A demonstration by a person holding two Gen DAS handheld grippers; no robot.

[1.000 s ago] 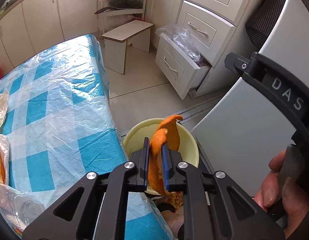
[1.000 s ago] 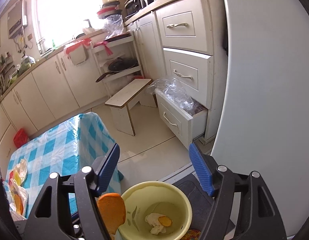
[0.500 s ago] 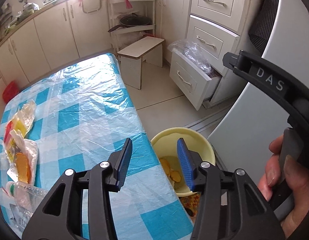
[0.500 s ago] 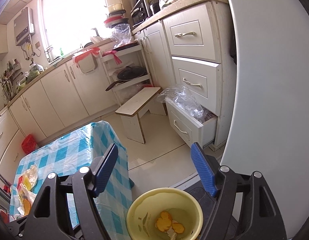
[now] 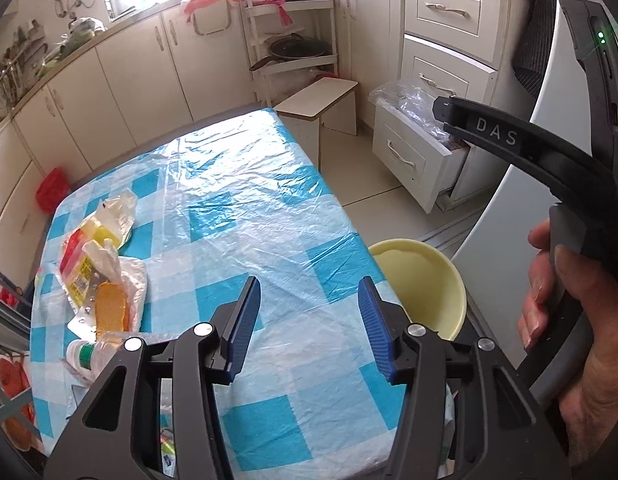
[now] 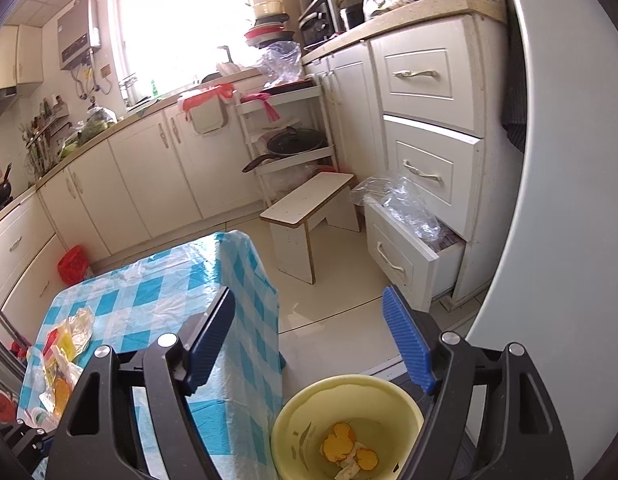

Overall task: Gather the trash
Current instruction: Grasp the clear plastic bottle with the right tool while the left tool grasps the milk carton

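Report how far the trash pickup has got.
Done: orange peel pieces lie in the bottom of the yellow bucket on the floor beside the table. In hand: nothing. The left tongs have just been opening and are empty; the right tongs are open and empty too. Left: the wrappers and bags, an orange piece and a plastic bottle on the table's far-left edge.

Left gripper [image 5: 309, 320] has just been opening with nothing between its jaws, over the checkered table [image 5: 249, 208], yellow bin [image 5: 425, 280] lower right, wrapper pile [image 5: 97, 272] at left.
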